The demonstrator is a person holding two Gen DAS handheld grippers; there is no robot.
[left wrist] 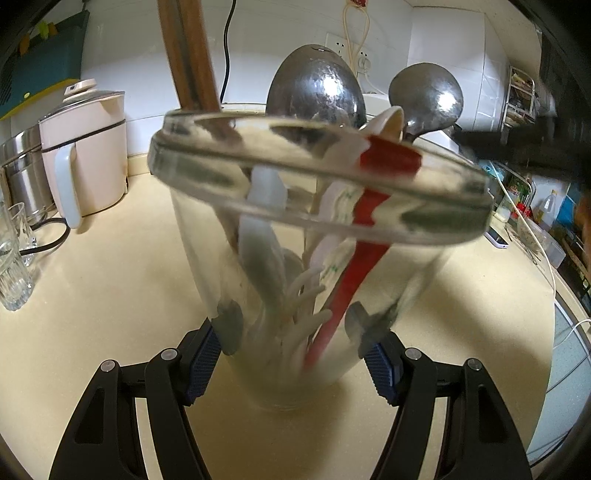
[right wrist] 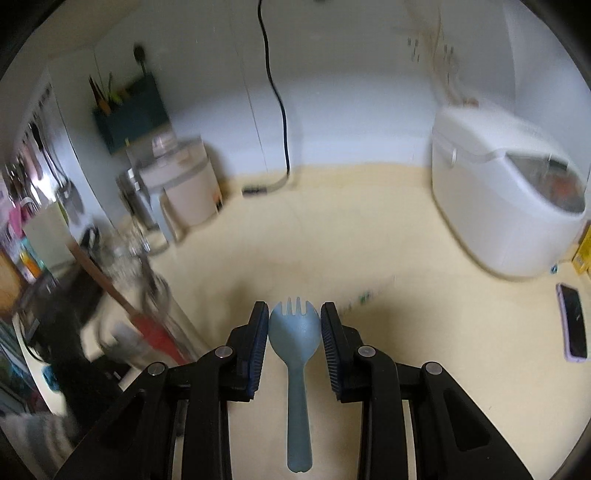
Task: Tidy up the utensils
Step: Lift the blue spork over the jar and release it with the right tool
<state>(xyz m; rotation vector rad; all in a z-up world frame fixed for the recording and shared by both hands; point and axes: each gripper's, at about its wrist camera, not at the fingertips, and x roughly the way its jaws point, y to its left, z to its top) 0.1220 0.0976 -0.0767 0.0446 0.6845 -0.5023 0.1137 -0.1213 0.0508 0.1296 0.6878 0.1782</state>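
A pale cream counter (right wrist: 369,229) is filling both views, and it is meeting a white tiled wall (left wrist: 288,33) at the back. In the left wrist view a pinkish electric kettle (left wrist: 83,155) is standing at the left by the wall, with clear drinking glasses (left wrist: 13,254) in front of it. A black cable (right wrist: 275,96) is hanging down the wall. In the right wrist view a white rice cooker (right wrist: 502,199) is sitting at the right, and a phone (right wrist: 574,321) is lying flat near the counter edge. This view is blurred at its left side.

The left gripper (left wrist: 291,354) is holding a clear glass jar (left wrist: 317,206), its blue pads pressing on the two sides near the bottom. Inside the jar two metal ladles (left wrist: 317,85) are standing, together with brown wooden handles (left wrist: 190,55), a red utensil (left wrist: 354,258) and some white plastic utensils (left wrist: 306,306).

The right gripper (right wrist: 294,328) is clamped on a pale blue spork (right wrist: 297,354). The pads are touching the two edges of its head, the tines are pointing away from the camera, and the handle is pointing back toward it, above the counter. The jar with its utensils is showing blurred at the left in this view.
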